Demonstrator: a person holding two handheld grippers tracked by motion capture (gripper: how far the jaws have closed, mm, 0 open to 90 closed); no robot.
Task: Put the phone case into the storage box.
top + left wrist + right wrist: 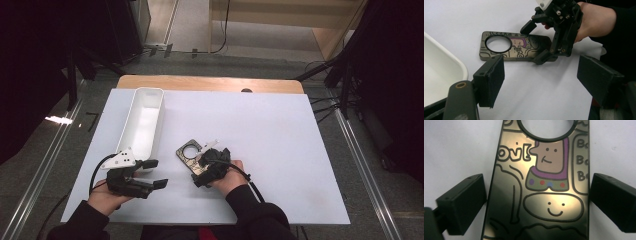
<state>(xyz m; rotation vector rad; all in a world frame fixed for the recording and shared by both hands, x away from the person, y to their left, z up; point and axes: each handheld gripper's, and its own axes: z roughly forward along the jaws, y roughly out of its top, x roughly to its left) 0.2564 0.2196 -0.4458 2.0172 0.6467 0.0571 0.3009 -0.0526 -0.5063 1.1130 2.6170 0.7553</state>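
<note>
A shiny metal tag [188,151] with cartoon figures and a round hole lies flat on the white sheet [270,140]. My right gripper [202,166] is open, with one jaw on each side of the tag's solid end. In the right gripper view the tag [541,182] runs between the right gripper [536,202] jaws, with a narrow gap at each long edge. The left gripper view shows the tag [524,47] and the right gripper [535,42] straddling it. My left gripper [156,173] is open and holds nothing; it sits left of the tag, and its jaws point at it.
A long white tray [149,91] stands along the left side of the sheet, and its near end [461,71] is close to my left gripper [544,80]. The table's wooden back edge [210,82] borders the sheet. Black stands and cables lie on the floor around the table.
</note>
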